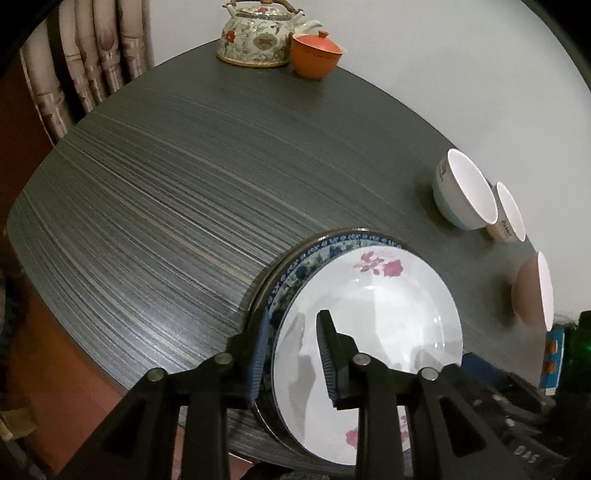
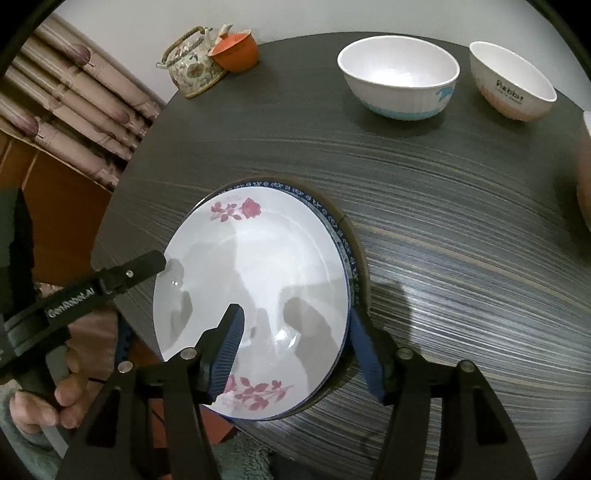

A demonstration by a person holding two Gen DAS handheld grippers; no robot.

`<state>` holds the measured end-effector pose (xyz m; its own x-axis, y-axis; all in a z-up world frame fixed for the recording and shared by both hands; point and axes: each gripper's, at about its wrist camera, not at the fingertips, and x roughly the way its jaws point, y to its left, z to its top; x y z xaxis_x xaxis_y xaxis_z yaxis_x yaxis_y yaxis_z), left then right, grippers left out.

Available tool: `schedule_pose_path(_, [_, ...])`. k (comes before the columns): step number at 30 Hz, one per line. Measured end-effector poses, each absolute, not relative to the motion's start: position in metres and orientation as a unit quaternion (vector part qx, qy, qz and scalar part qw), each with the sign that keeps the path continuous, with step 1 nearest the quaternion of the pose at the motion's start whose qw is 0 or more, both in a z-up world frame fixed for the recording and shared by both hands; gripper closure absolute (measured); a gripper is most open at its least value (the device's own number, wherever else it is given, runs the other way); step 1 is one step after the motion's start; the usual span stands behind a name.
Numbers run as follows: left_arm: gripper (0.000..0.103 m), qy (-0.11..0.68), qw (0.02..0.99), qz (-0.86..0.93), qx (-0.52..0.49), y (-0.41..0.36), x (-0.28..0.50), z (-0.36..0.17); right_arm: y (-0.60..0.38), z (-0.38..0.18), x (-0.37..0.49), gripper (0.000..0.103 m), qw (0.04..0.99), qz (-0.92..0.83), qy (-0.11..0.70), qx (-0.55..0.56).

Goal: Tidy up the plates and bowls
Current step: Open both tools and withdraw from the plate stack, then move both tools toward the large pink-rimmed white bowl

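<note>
A white plate with pink roses [image 1: 369,325] [image 2: 258,280] lies on top of a blue-patterned plate [image 1: 314,254] [image 2: 332,218] near the table's front edge. My left gripper [image 1: 291,354] straddles the stack's left rim, one finger outside and one over the white plate; it also shows in the right wrist view [image 2: 155,262]. My right gripper [image 2: 295,350] straddles the stack's right rim, jaws apart. Whether either one pinches the rim is unclear. A white-and-blue bowl [image 1: 465,192] [image 2: 399,77], a "Rabbit" bowl [image 1: 509,214] [image 2: 513,81] and a pink bowl [image 1: 535,291] stand at the right.
The dark striped round table [image 1: 166,206] [image 2: 461,229] holds a floral teapot [image 1: 258,33] [image 2: 192,66] and an orange lidded cup [image 1: 316,51] [image 2: 236,50] at the back. A curtain [image 1: 74,66] hangs left. The table edge runs close under the plates.
</note>
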<state>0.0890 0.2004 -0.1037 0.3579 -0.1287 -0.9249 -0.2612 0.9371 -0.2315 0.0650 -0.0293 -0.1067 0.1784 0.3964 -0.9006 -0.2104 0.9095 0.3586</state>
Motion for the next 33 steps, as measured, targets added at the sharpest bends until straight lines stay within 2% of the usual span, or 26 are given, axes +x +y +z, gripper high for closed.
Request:
schedule_pose_path(9, [0.070,0.571,0.807,0.047,-0.140,0.178,0.087,-0.101,-0.055,-0.097,0.056,0.044,0.775,0.184,0.597,0.093])
schedule_pose_path(18, [0.069,0.566,0.817,0.032,-0.103,0.136,0.088,-0.089,-0.100,-0.094,0.044,0.044,0.794,0.129,0.588,0.088])
schedule_pose_path(21, [0.069,0.566,0.818,0.023,-0.101,0.121,0.088,-0.086,-0.115,-0.089,0.039,0.041,0.811,0.102,0.572,0.066])
schedule_pose_path(33, [0.069,0.580,0.811,-0.042,-0.070,0.025,0.079,-0.086,-0.171,-0.083,0.020,0.040,0.825,0.053,0.557,0.075])
